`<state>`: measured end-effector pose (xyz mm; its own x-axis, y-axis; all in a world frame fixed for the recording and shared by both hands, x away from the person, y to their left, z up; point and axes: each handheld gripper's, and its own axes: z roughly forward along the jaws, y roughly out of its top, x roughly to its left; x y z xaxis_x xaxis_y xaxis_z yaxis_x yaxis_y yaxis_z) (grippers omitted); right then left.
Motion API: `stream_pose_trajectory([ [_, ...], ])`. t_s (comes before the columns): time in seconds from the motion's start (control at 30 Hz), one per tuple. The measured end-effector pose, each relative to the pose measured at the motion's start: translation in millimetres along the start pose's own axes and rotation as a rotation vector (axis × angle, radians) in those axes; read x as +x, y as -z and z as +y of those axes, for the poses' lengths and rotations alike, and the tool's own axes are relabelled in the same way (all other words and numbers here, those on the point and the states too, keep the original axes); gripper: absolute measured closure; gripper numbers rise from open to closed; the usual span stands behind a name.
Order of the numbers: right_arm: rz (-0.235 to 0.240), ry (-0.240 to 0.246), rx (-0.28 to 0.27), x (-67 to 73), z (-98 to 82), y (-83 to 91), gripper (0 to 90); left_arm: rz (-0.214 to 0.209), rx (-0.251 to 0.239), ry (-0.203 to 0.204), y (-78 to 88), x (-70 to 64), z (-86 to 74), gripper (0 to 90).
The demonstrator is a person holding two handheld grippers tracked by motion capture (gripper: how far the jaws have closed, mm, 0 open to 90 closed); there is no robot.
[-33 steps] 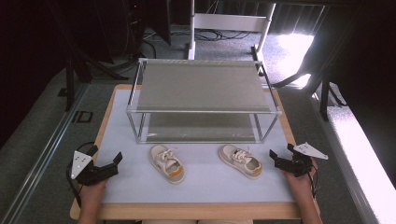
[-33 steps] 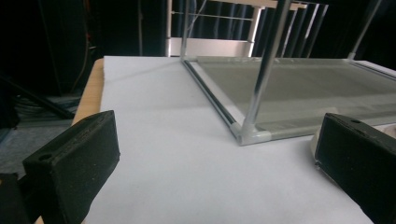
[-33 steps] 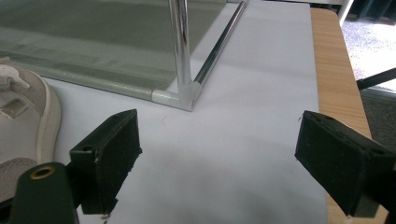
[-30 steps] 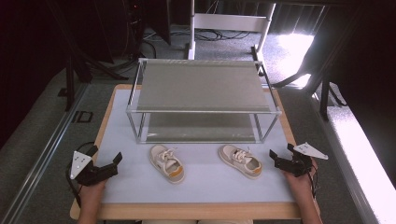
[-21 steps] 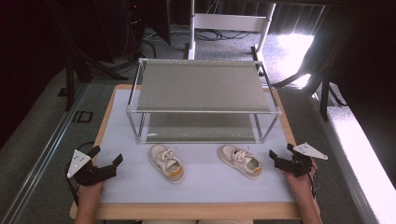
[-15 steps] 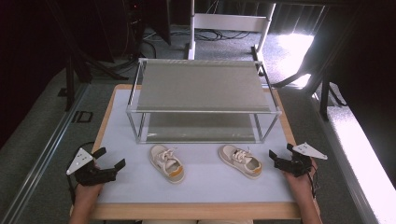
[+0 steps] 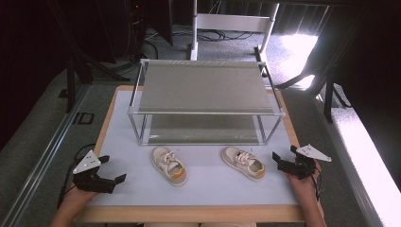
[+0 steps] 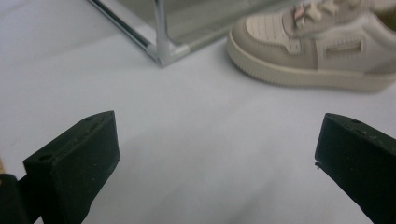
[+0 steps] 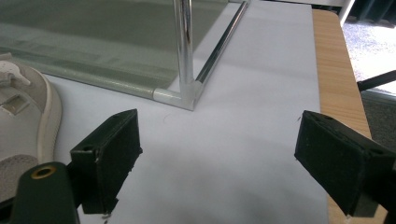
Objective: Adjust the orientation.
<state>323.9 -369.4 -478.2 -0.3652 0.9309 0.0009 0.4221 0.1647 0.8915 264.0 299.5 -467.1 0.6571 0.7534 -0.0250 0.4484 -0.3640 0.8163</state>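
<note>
1. The left hand-held gripper [image 7: 115, 178] has shifted slightly toward the bench's near left corner and turned its jaws toward the left shoe [image 7: 169, 165]; jaws spread wide, holding nothing.
2. The right hand-held gripper [image 7: 276, 161] has not moved; it sits just beside the right shoe [image 7: 244, 163], jaws spread and empty.
3. Judgement: a pick-up of the shoes is being lined up (likely for the rack [image 7: 204, 102] behind them); neither shoe is touched yet.
4. Materials: both shoes are small, beige, laced, with thick pale rubber soles; the rack has shiny metal tubes and flat grey shelves; the bench [image 7: 203, 189] has a smooth white top with a wooden edge.
</note>
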Motion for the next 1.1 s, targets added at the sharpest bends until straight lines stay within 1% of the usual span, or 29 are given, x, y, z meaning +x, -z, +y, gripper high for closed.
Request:
stream_pose_trajectory([
  [0.07,-0.002,0.002,0.002,0.5,0.1,-0.2,13.7,-0.004,0.055,-0.025,1.0,-1.5,3.3,0.0],
  [0.1,-0.002,0.003,0.002,0.5,0.1,-0.2,13.7,0.007,0.080,-0.048,1.7,-3.0,4.8,0.0],
  [0.2,-0.002,0.002,0.002,0.3,0.1,-0.2,13.7,0.014,0.154,-0.089,3.0,-6.2,9.3,0.0],
  [0.27,-0.003,0.002,0.001,0.4,0.1,-0.3,13.7,0.011,0.202,-0.103,3.7,-7.5,12.3,0.0],
  [0.3,-0.003,0.002,0.001,0.5,0.0,-0.4,13.7,0.017,0.228,-0.121,4.3,-8.7,13.7,0.0],
  [0.4,-0.004,0.004,0.003,0.9,0.1,-0.6,13.7,0.015,0.298,-0.143,5.3,-11.1,17.9,0.0],
  [0.43,-0.004,0.004,0.004,1.0,0.1,-0.6,13.7,0.021,0.322,-0.155,5.4,-12.0,19.2,0.0],
  [0.5,-0.005,0.003,0.004,0.9,0.2,-0.7,13.7,0.009,0.357,-0.156,5.6,-12.6,21.5,0.0],
  [0.53,-0.004,0.003,0.005,0.9,0.2,-0.8,13.7,0.019,0.373,-0.165,5.5,-13.2,22.7,0.0],
  [0.57,-0.004,0.001,0.006,0.9,0.2,-0.8,13.7,0.020,0.383,-0.170,5.6,-13.7,24.0,0.0],
  [0.6,-0.005,0.002,0.005,0.9,0.2,-0.8,13.7,0.015,0.395,-0.167,6.2,-14.1,25.7,0.0],
  [0.63,-0.005,0.003,0.005,0.9,0.2,-0.8,13.7,0.020,0.404,-0.171,6.4,-14.5,27.1,0.0],
  [0.67,-0.005,0.003,0.005,1.0,0.2,-0.8,13.7,0.014,0.420,-0.172,6.6,-14.7,28.7,0.0],
  [0.7,-0.005,0.002,0.006,1.0,0.2,-0.8,13.7,0.014,0.420,-0.172,6.6,-14.7,28.7,0.0],
  [0.73,-0.005,0.002,0.006,1.0,0.2,-0.8,13.7,0.021,0.459,-0.189,6.0,-15.7,30.8,0.0],
  [0.77,-0.005,0.002,0.007,1.0,0.2,-0.8,13.7,0.012,0.479,-0.189,5.6,-15.9,31.6,0.0],
  [0.8,-0.004,0.002,0.007,1.0,0.3,-0.8,13.7,0.015,0.493,-0.192,5.4,-16.3,32.1,0.4],
  [0.83,-0.004,0.002,0.007,1.0,0.3,-0.9,13.7,0.015,0.519,-0.194,5.0,-16.7,33.1,0.9],
  [0.87,-0.004,0.002,0.007,1.0,0.2,-0.8,13.7,0.009,0.537,-0.197,4.9,-16.7,33.8,0.9],
  [0.9,-0.004,0.002,0.007,0.9,0.3,-0.8,13.7,0.017,0.545,-0.202,5.0,-17.0,34.4,0.9],
  [1.0,-0.004,0.002,0.008,1.0,0.3,-0.9,13.7,0.010,0.572,-0.192,5.3,-16.5,36.0,0.9],
  [1.03,-0.004,0.002,0.008,1.0,0.3,-0.9,13.7,0.010,0.572,-0.192,5.3,-16.5,36.0,0.9],
  [1.07,-0.004,0.003,0.009,1.0,0.3,-0.9,13.7,0.005,0.601,-0.192,4.1,-16.9,36.0,0.9],
  [1.1,-0.004,0.003,0.009,1.0,0.3,-1.0,13.7,-0.006,0.614,-0.184,3.5,-16.8,35.9,0.9],
])
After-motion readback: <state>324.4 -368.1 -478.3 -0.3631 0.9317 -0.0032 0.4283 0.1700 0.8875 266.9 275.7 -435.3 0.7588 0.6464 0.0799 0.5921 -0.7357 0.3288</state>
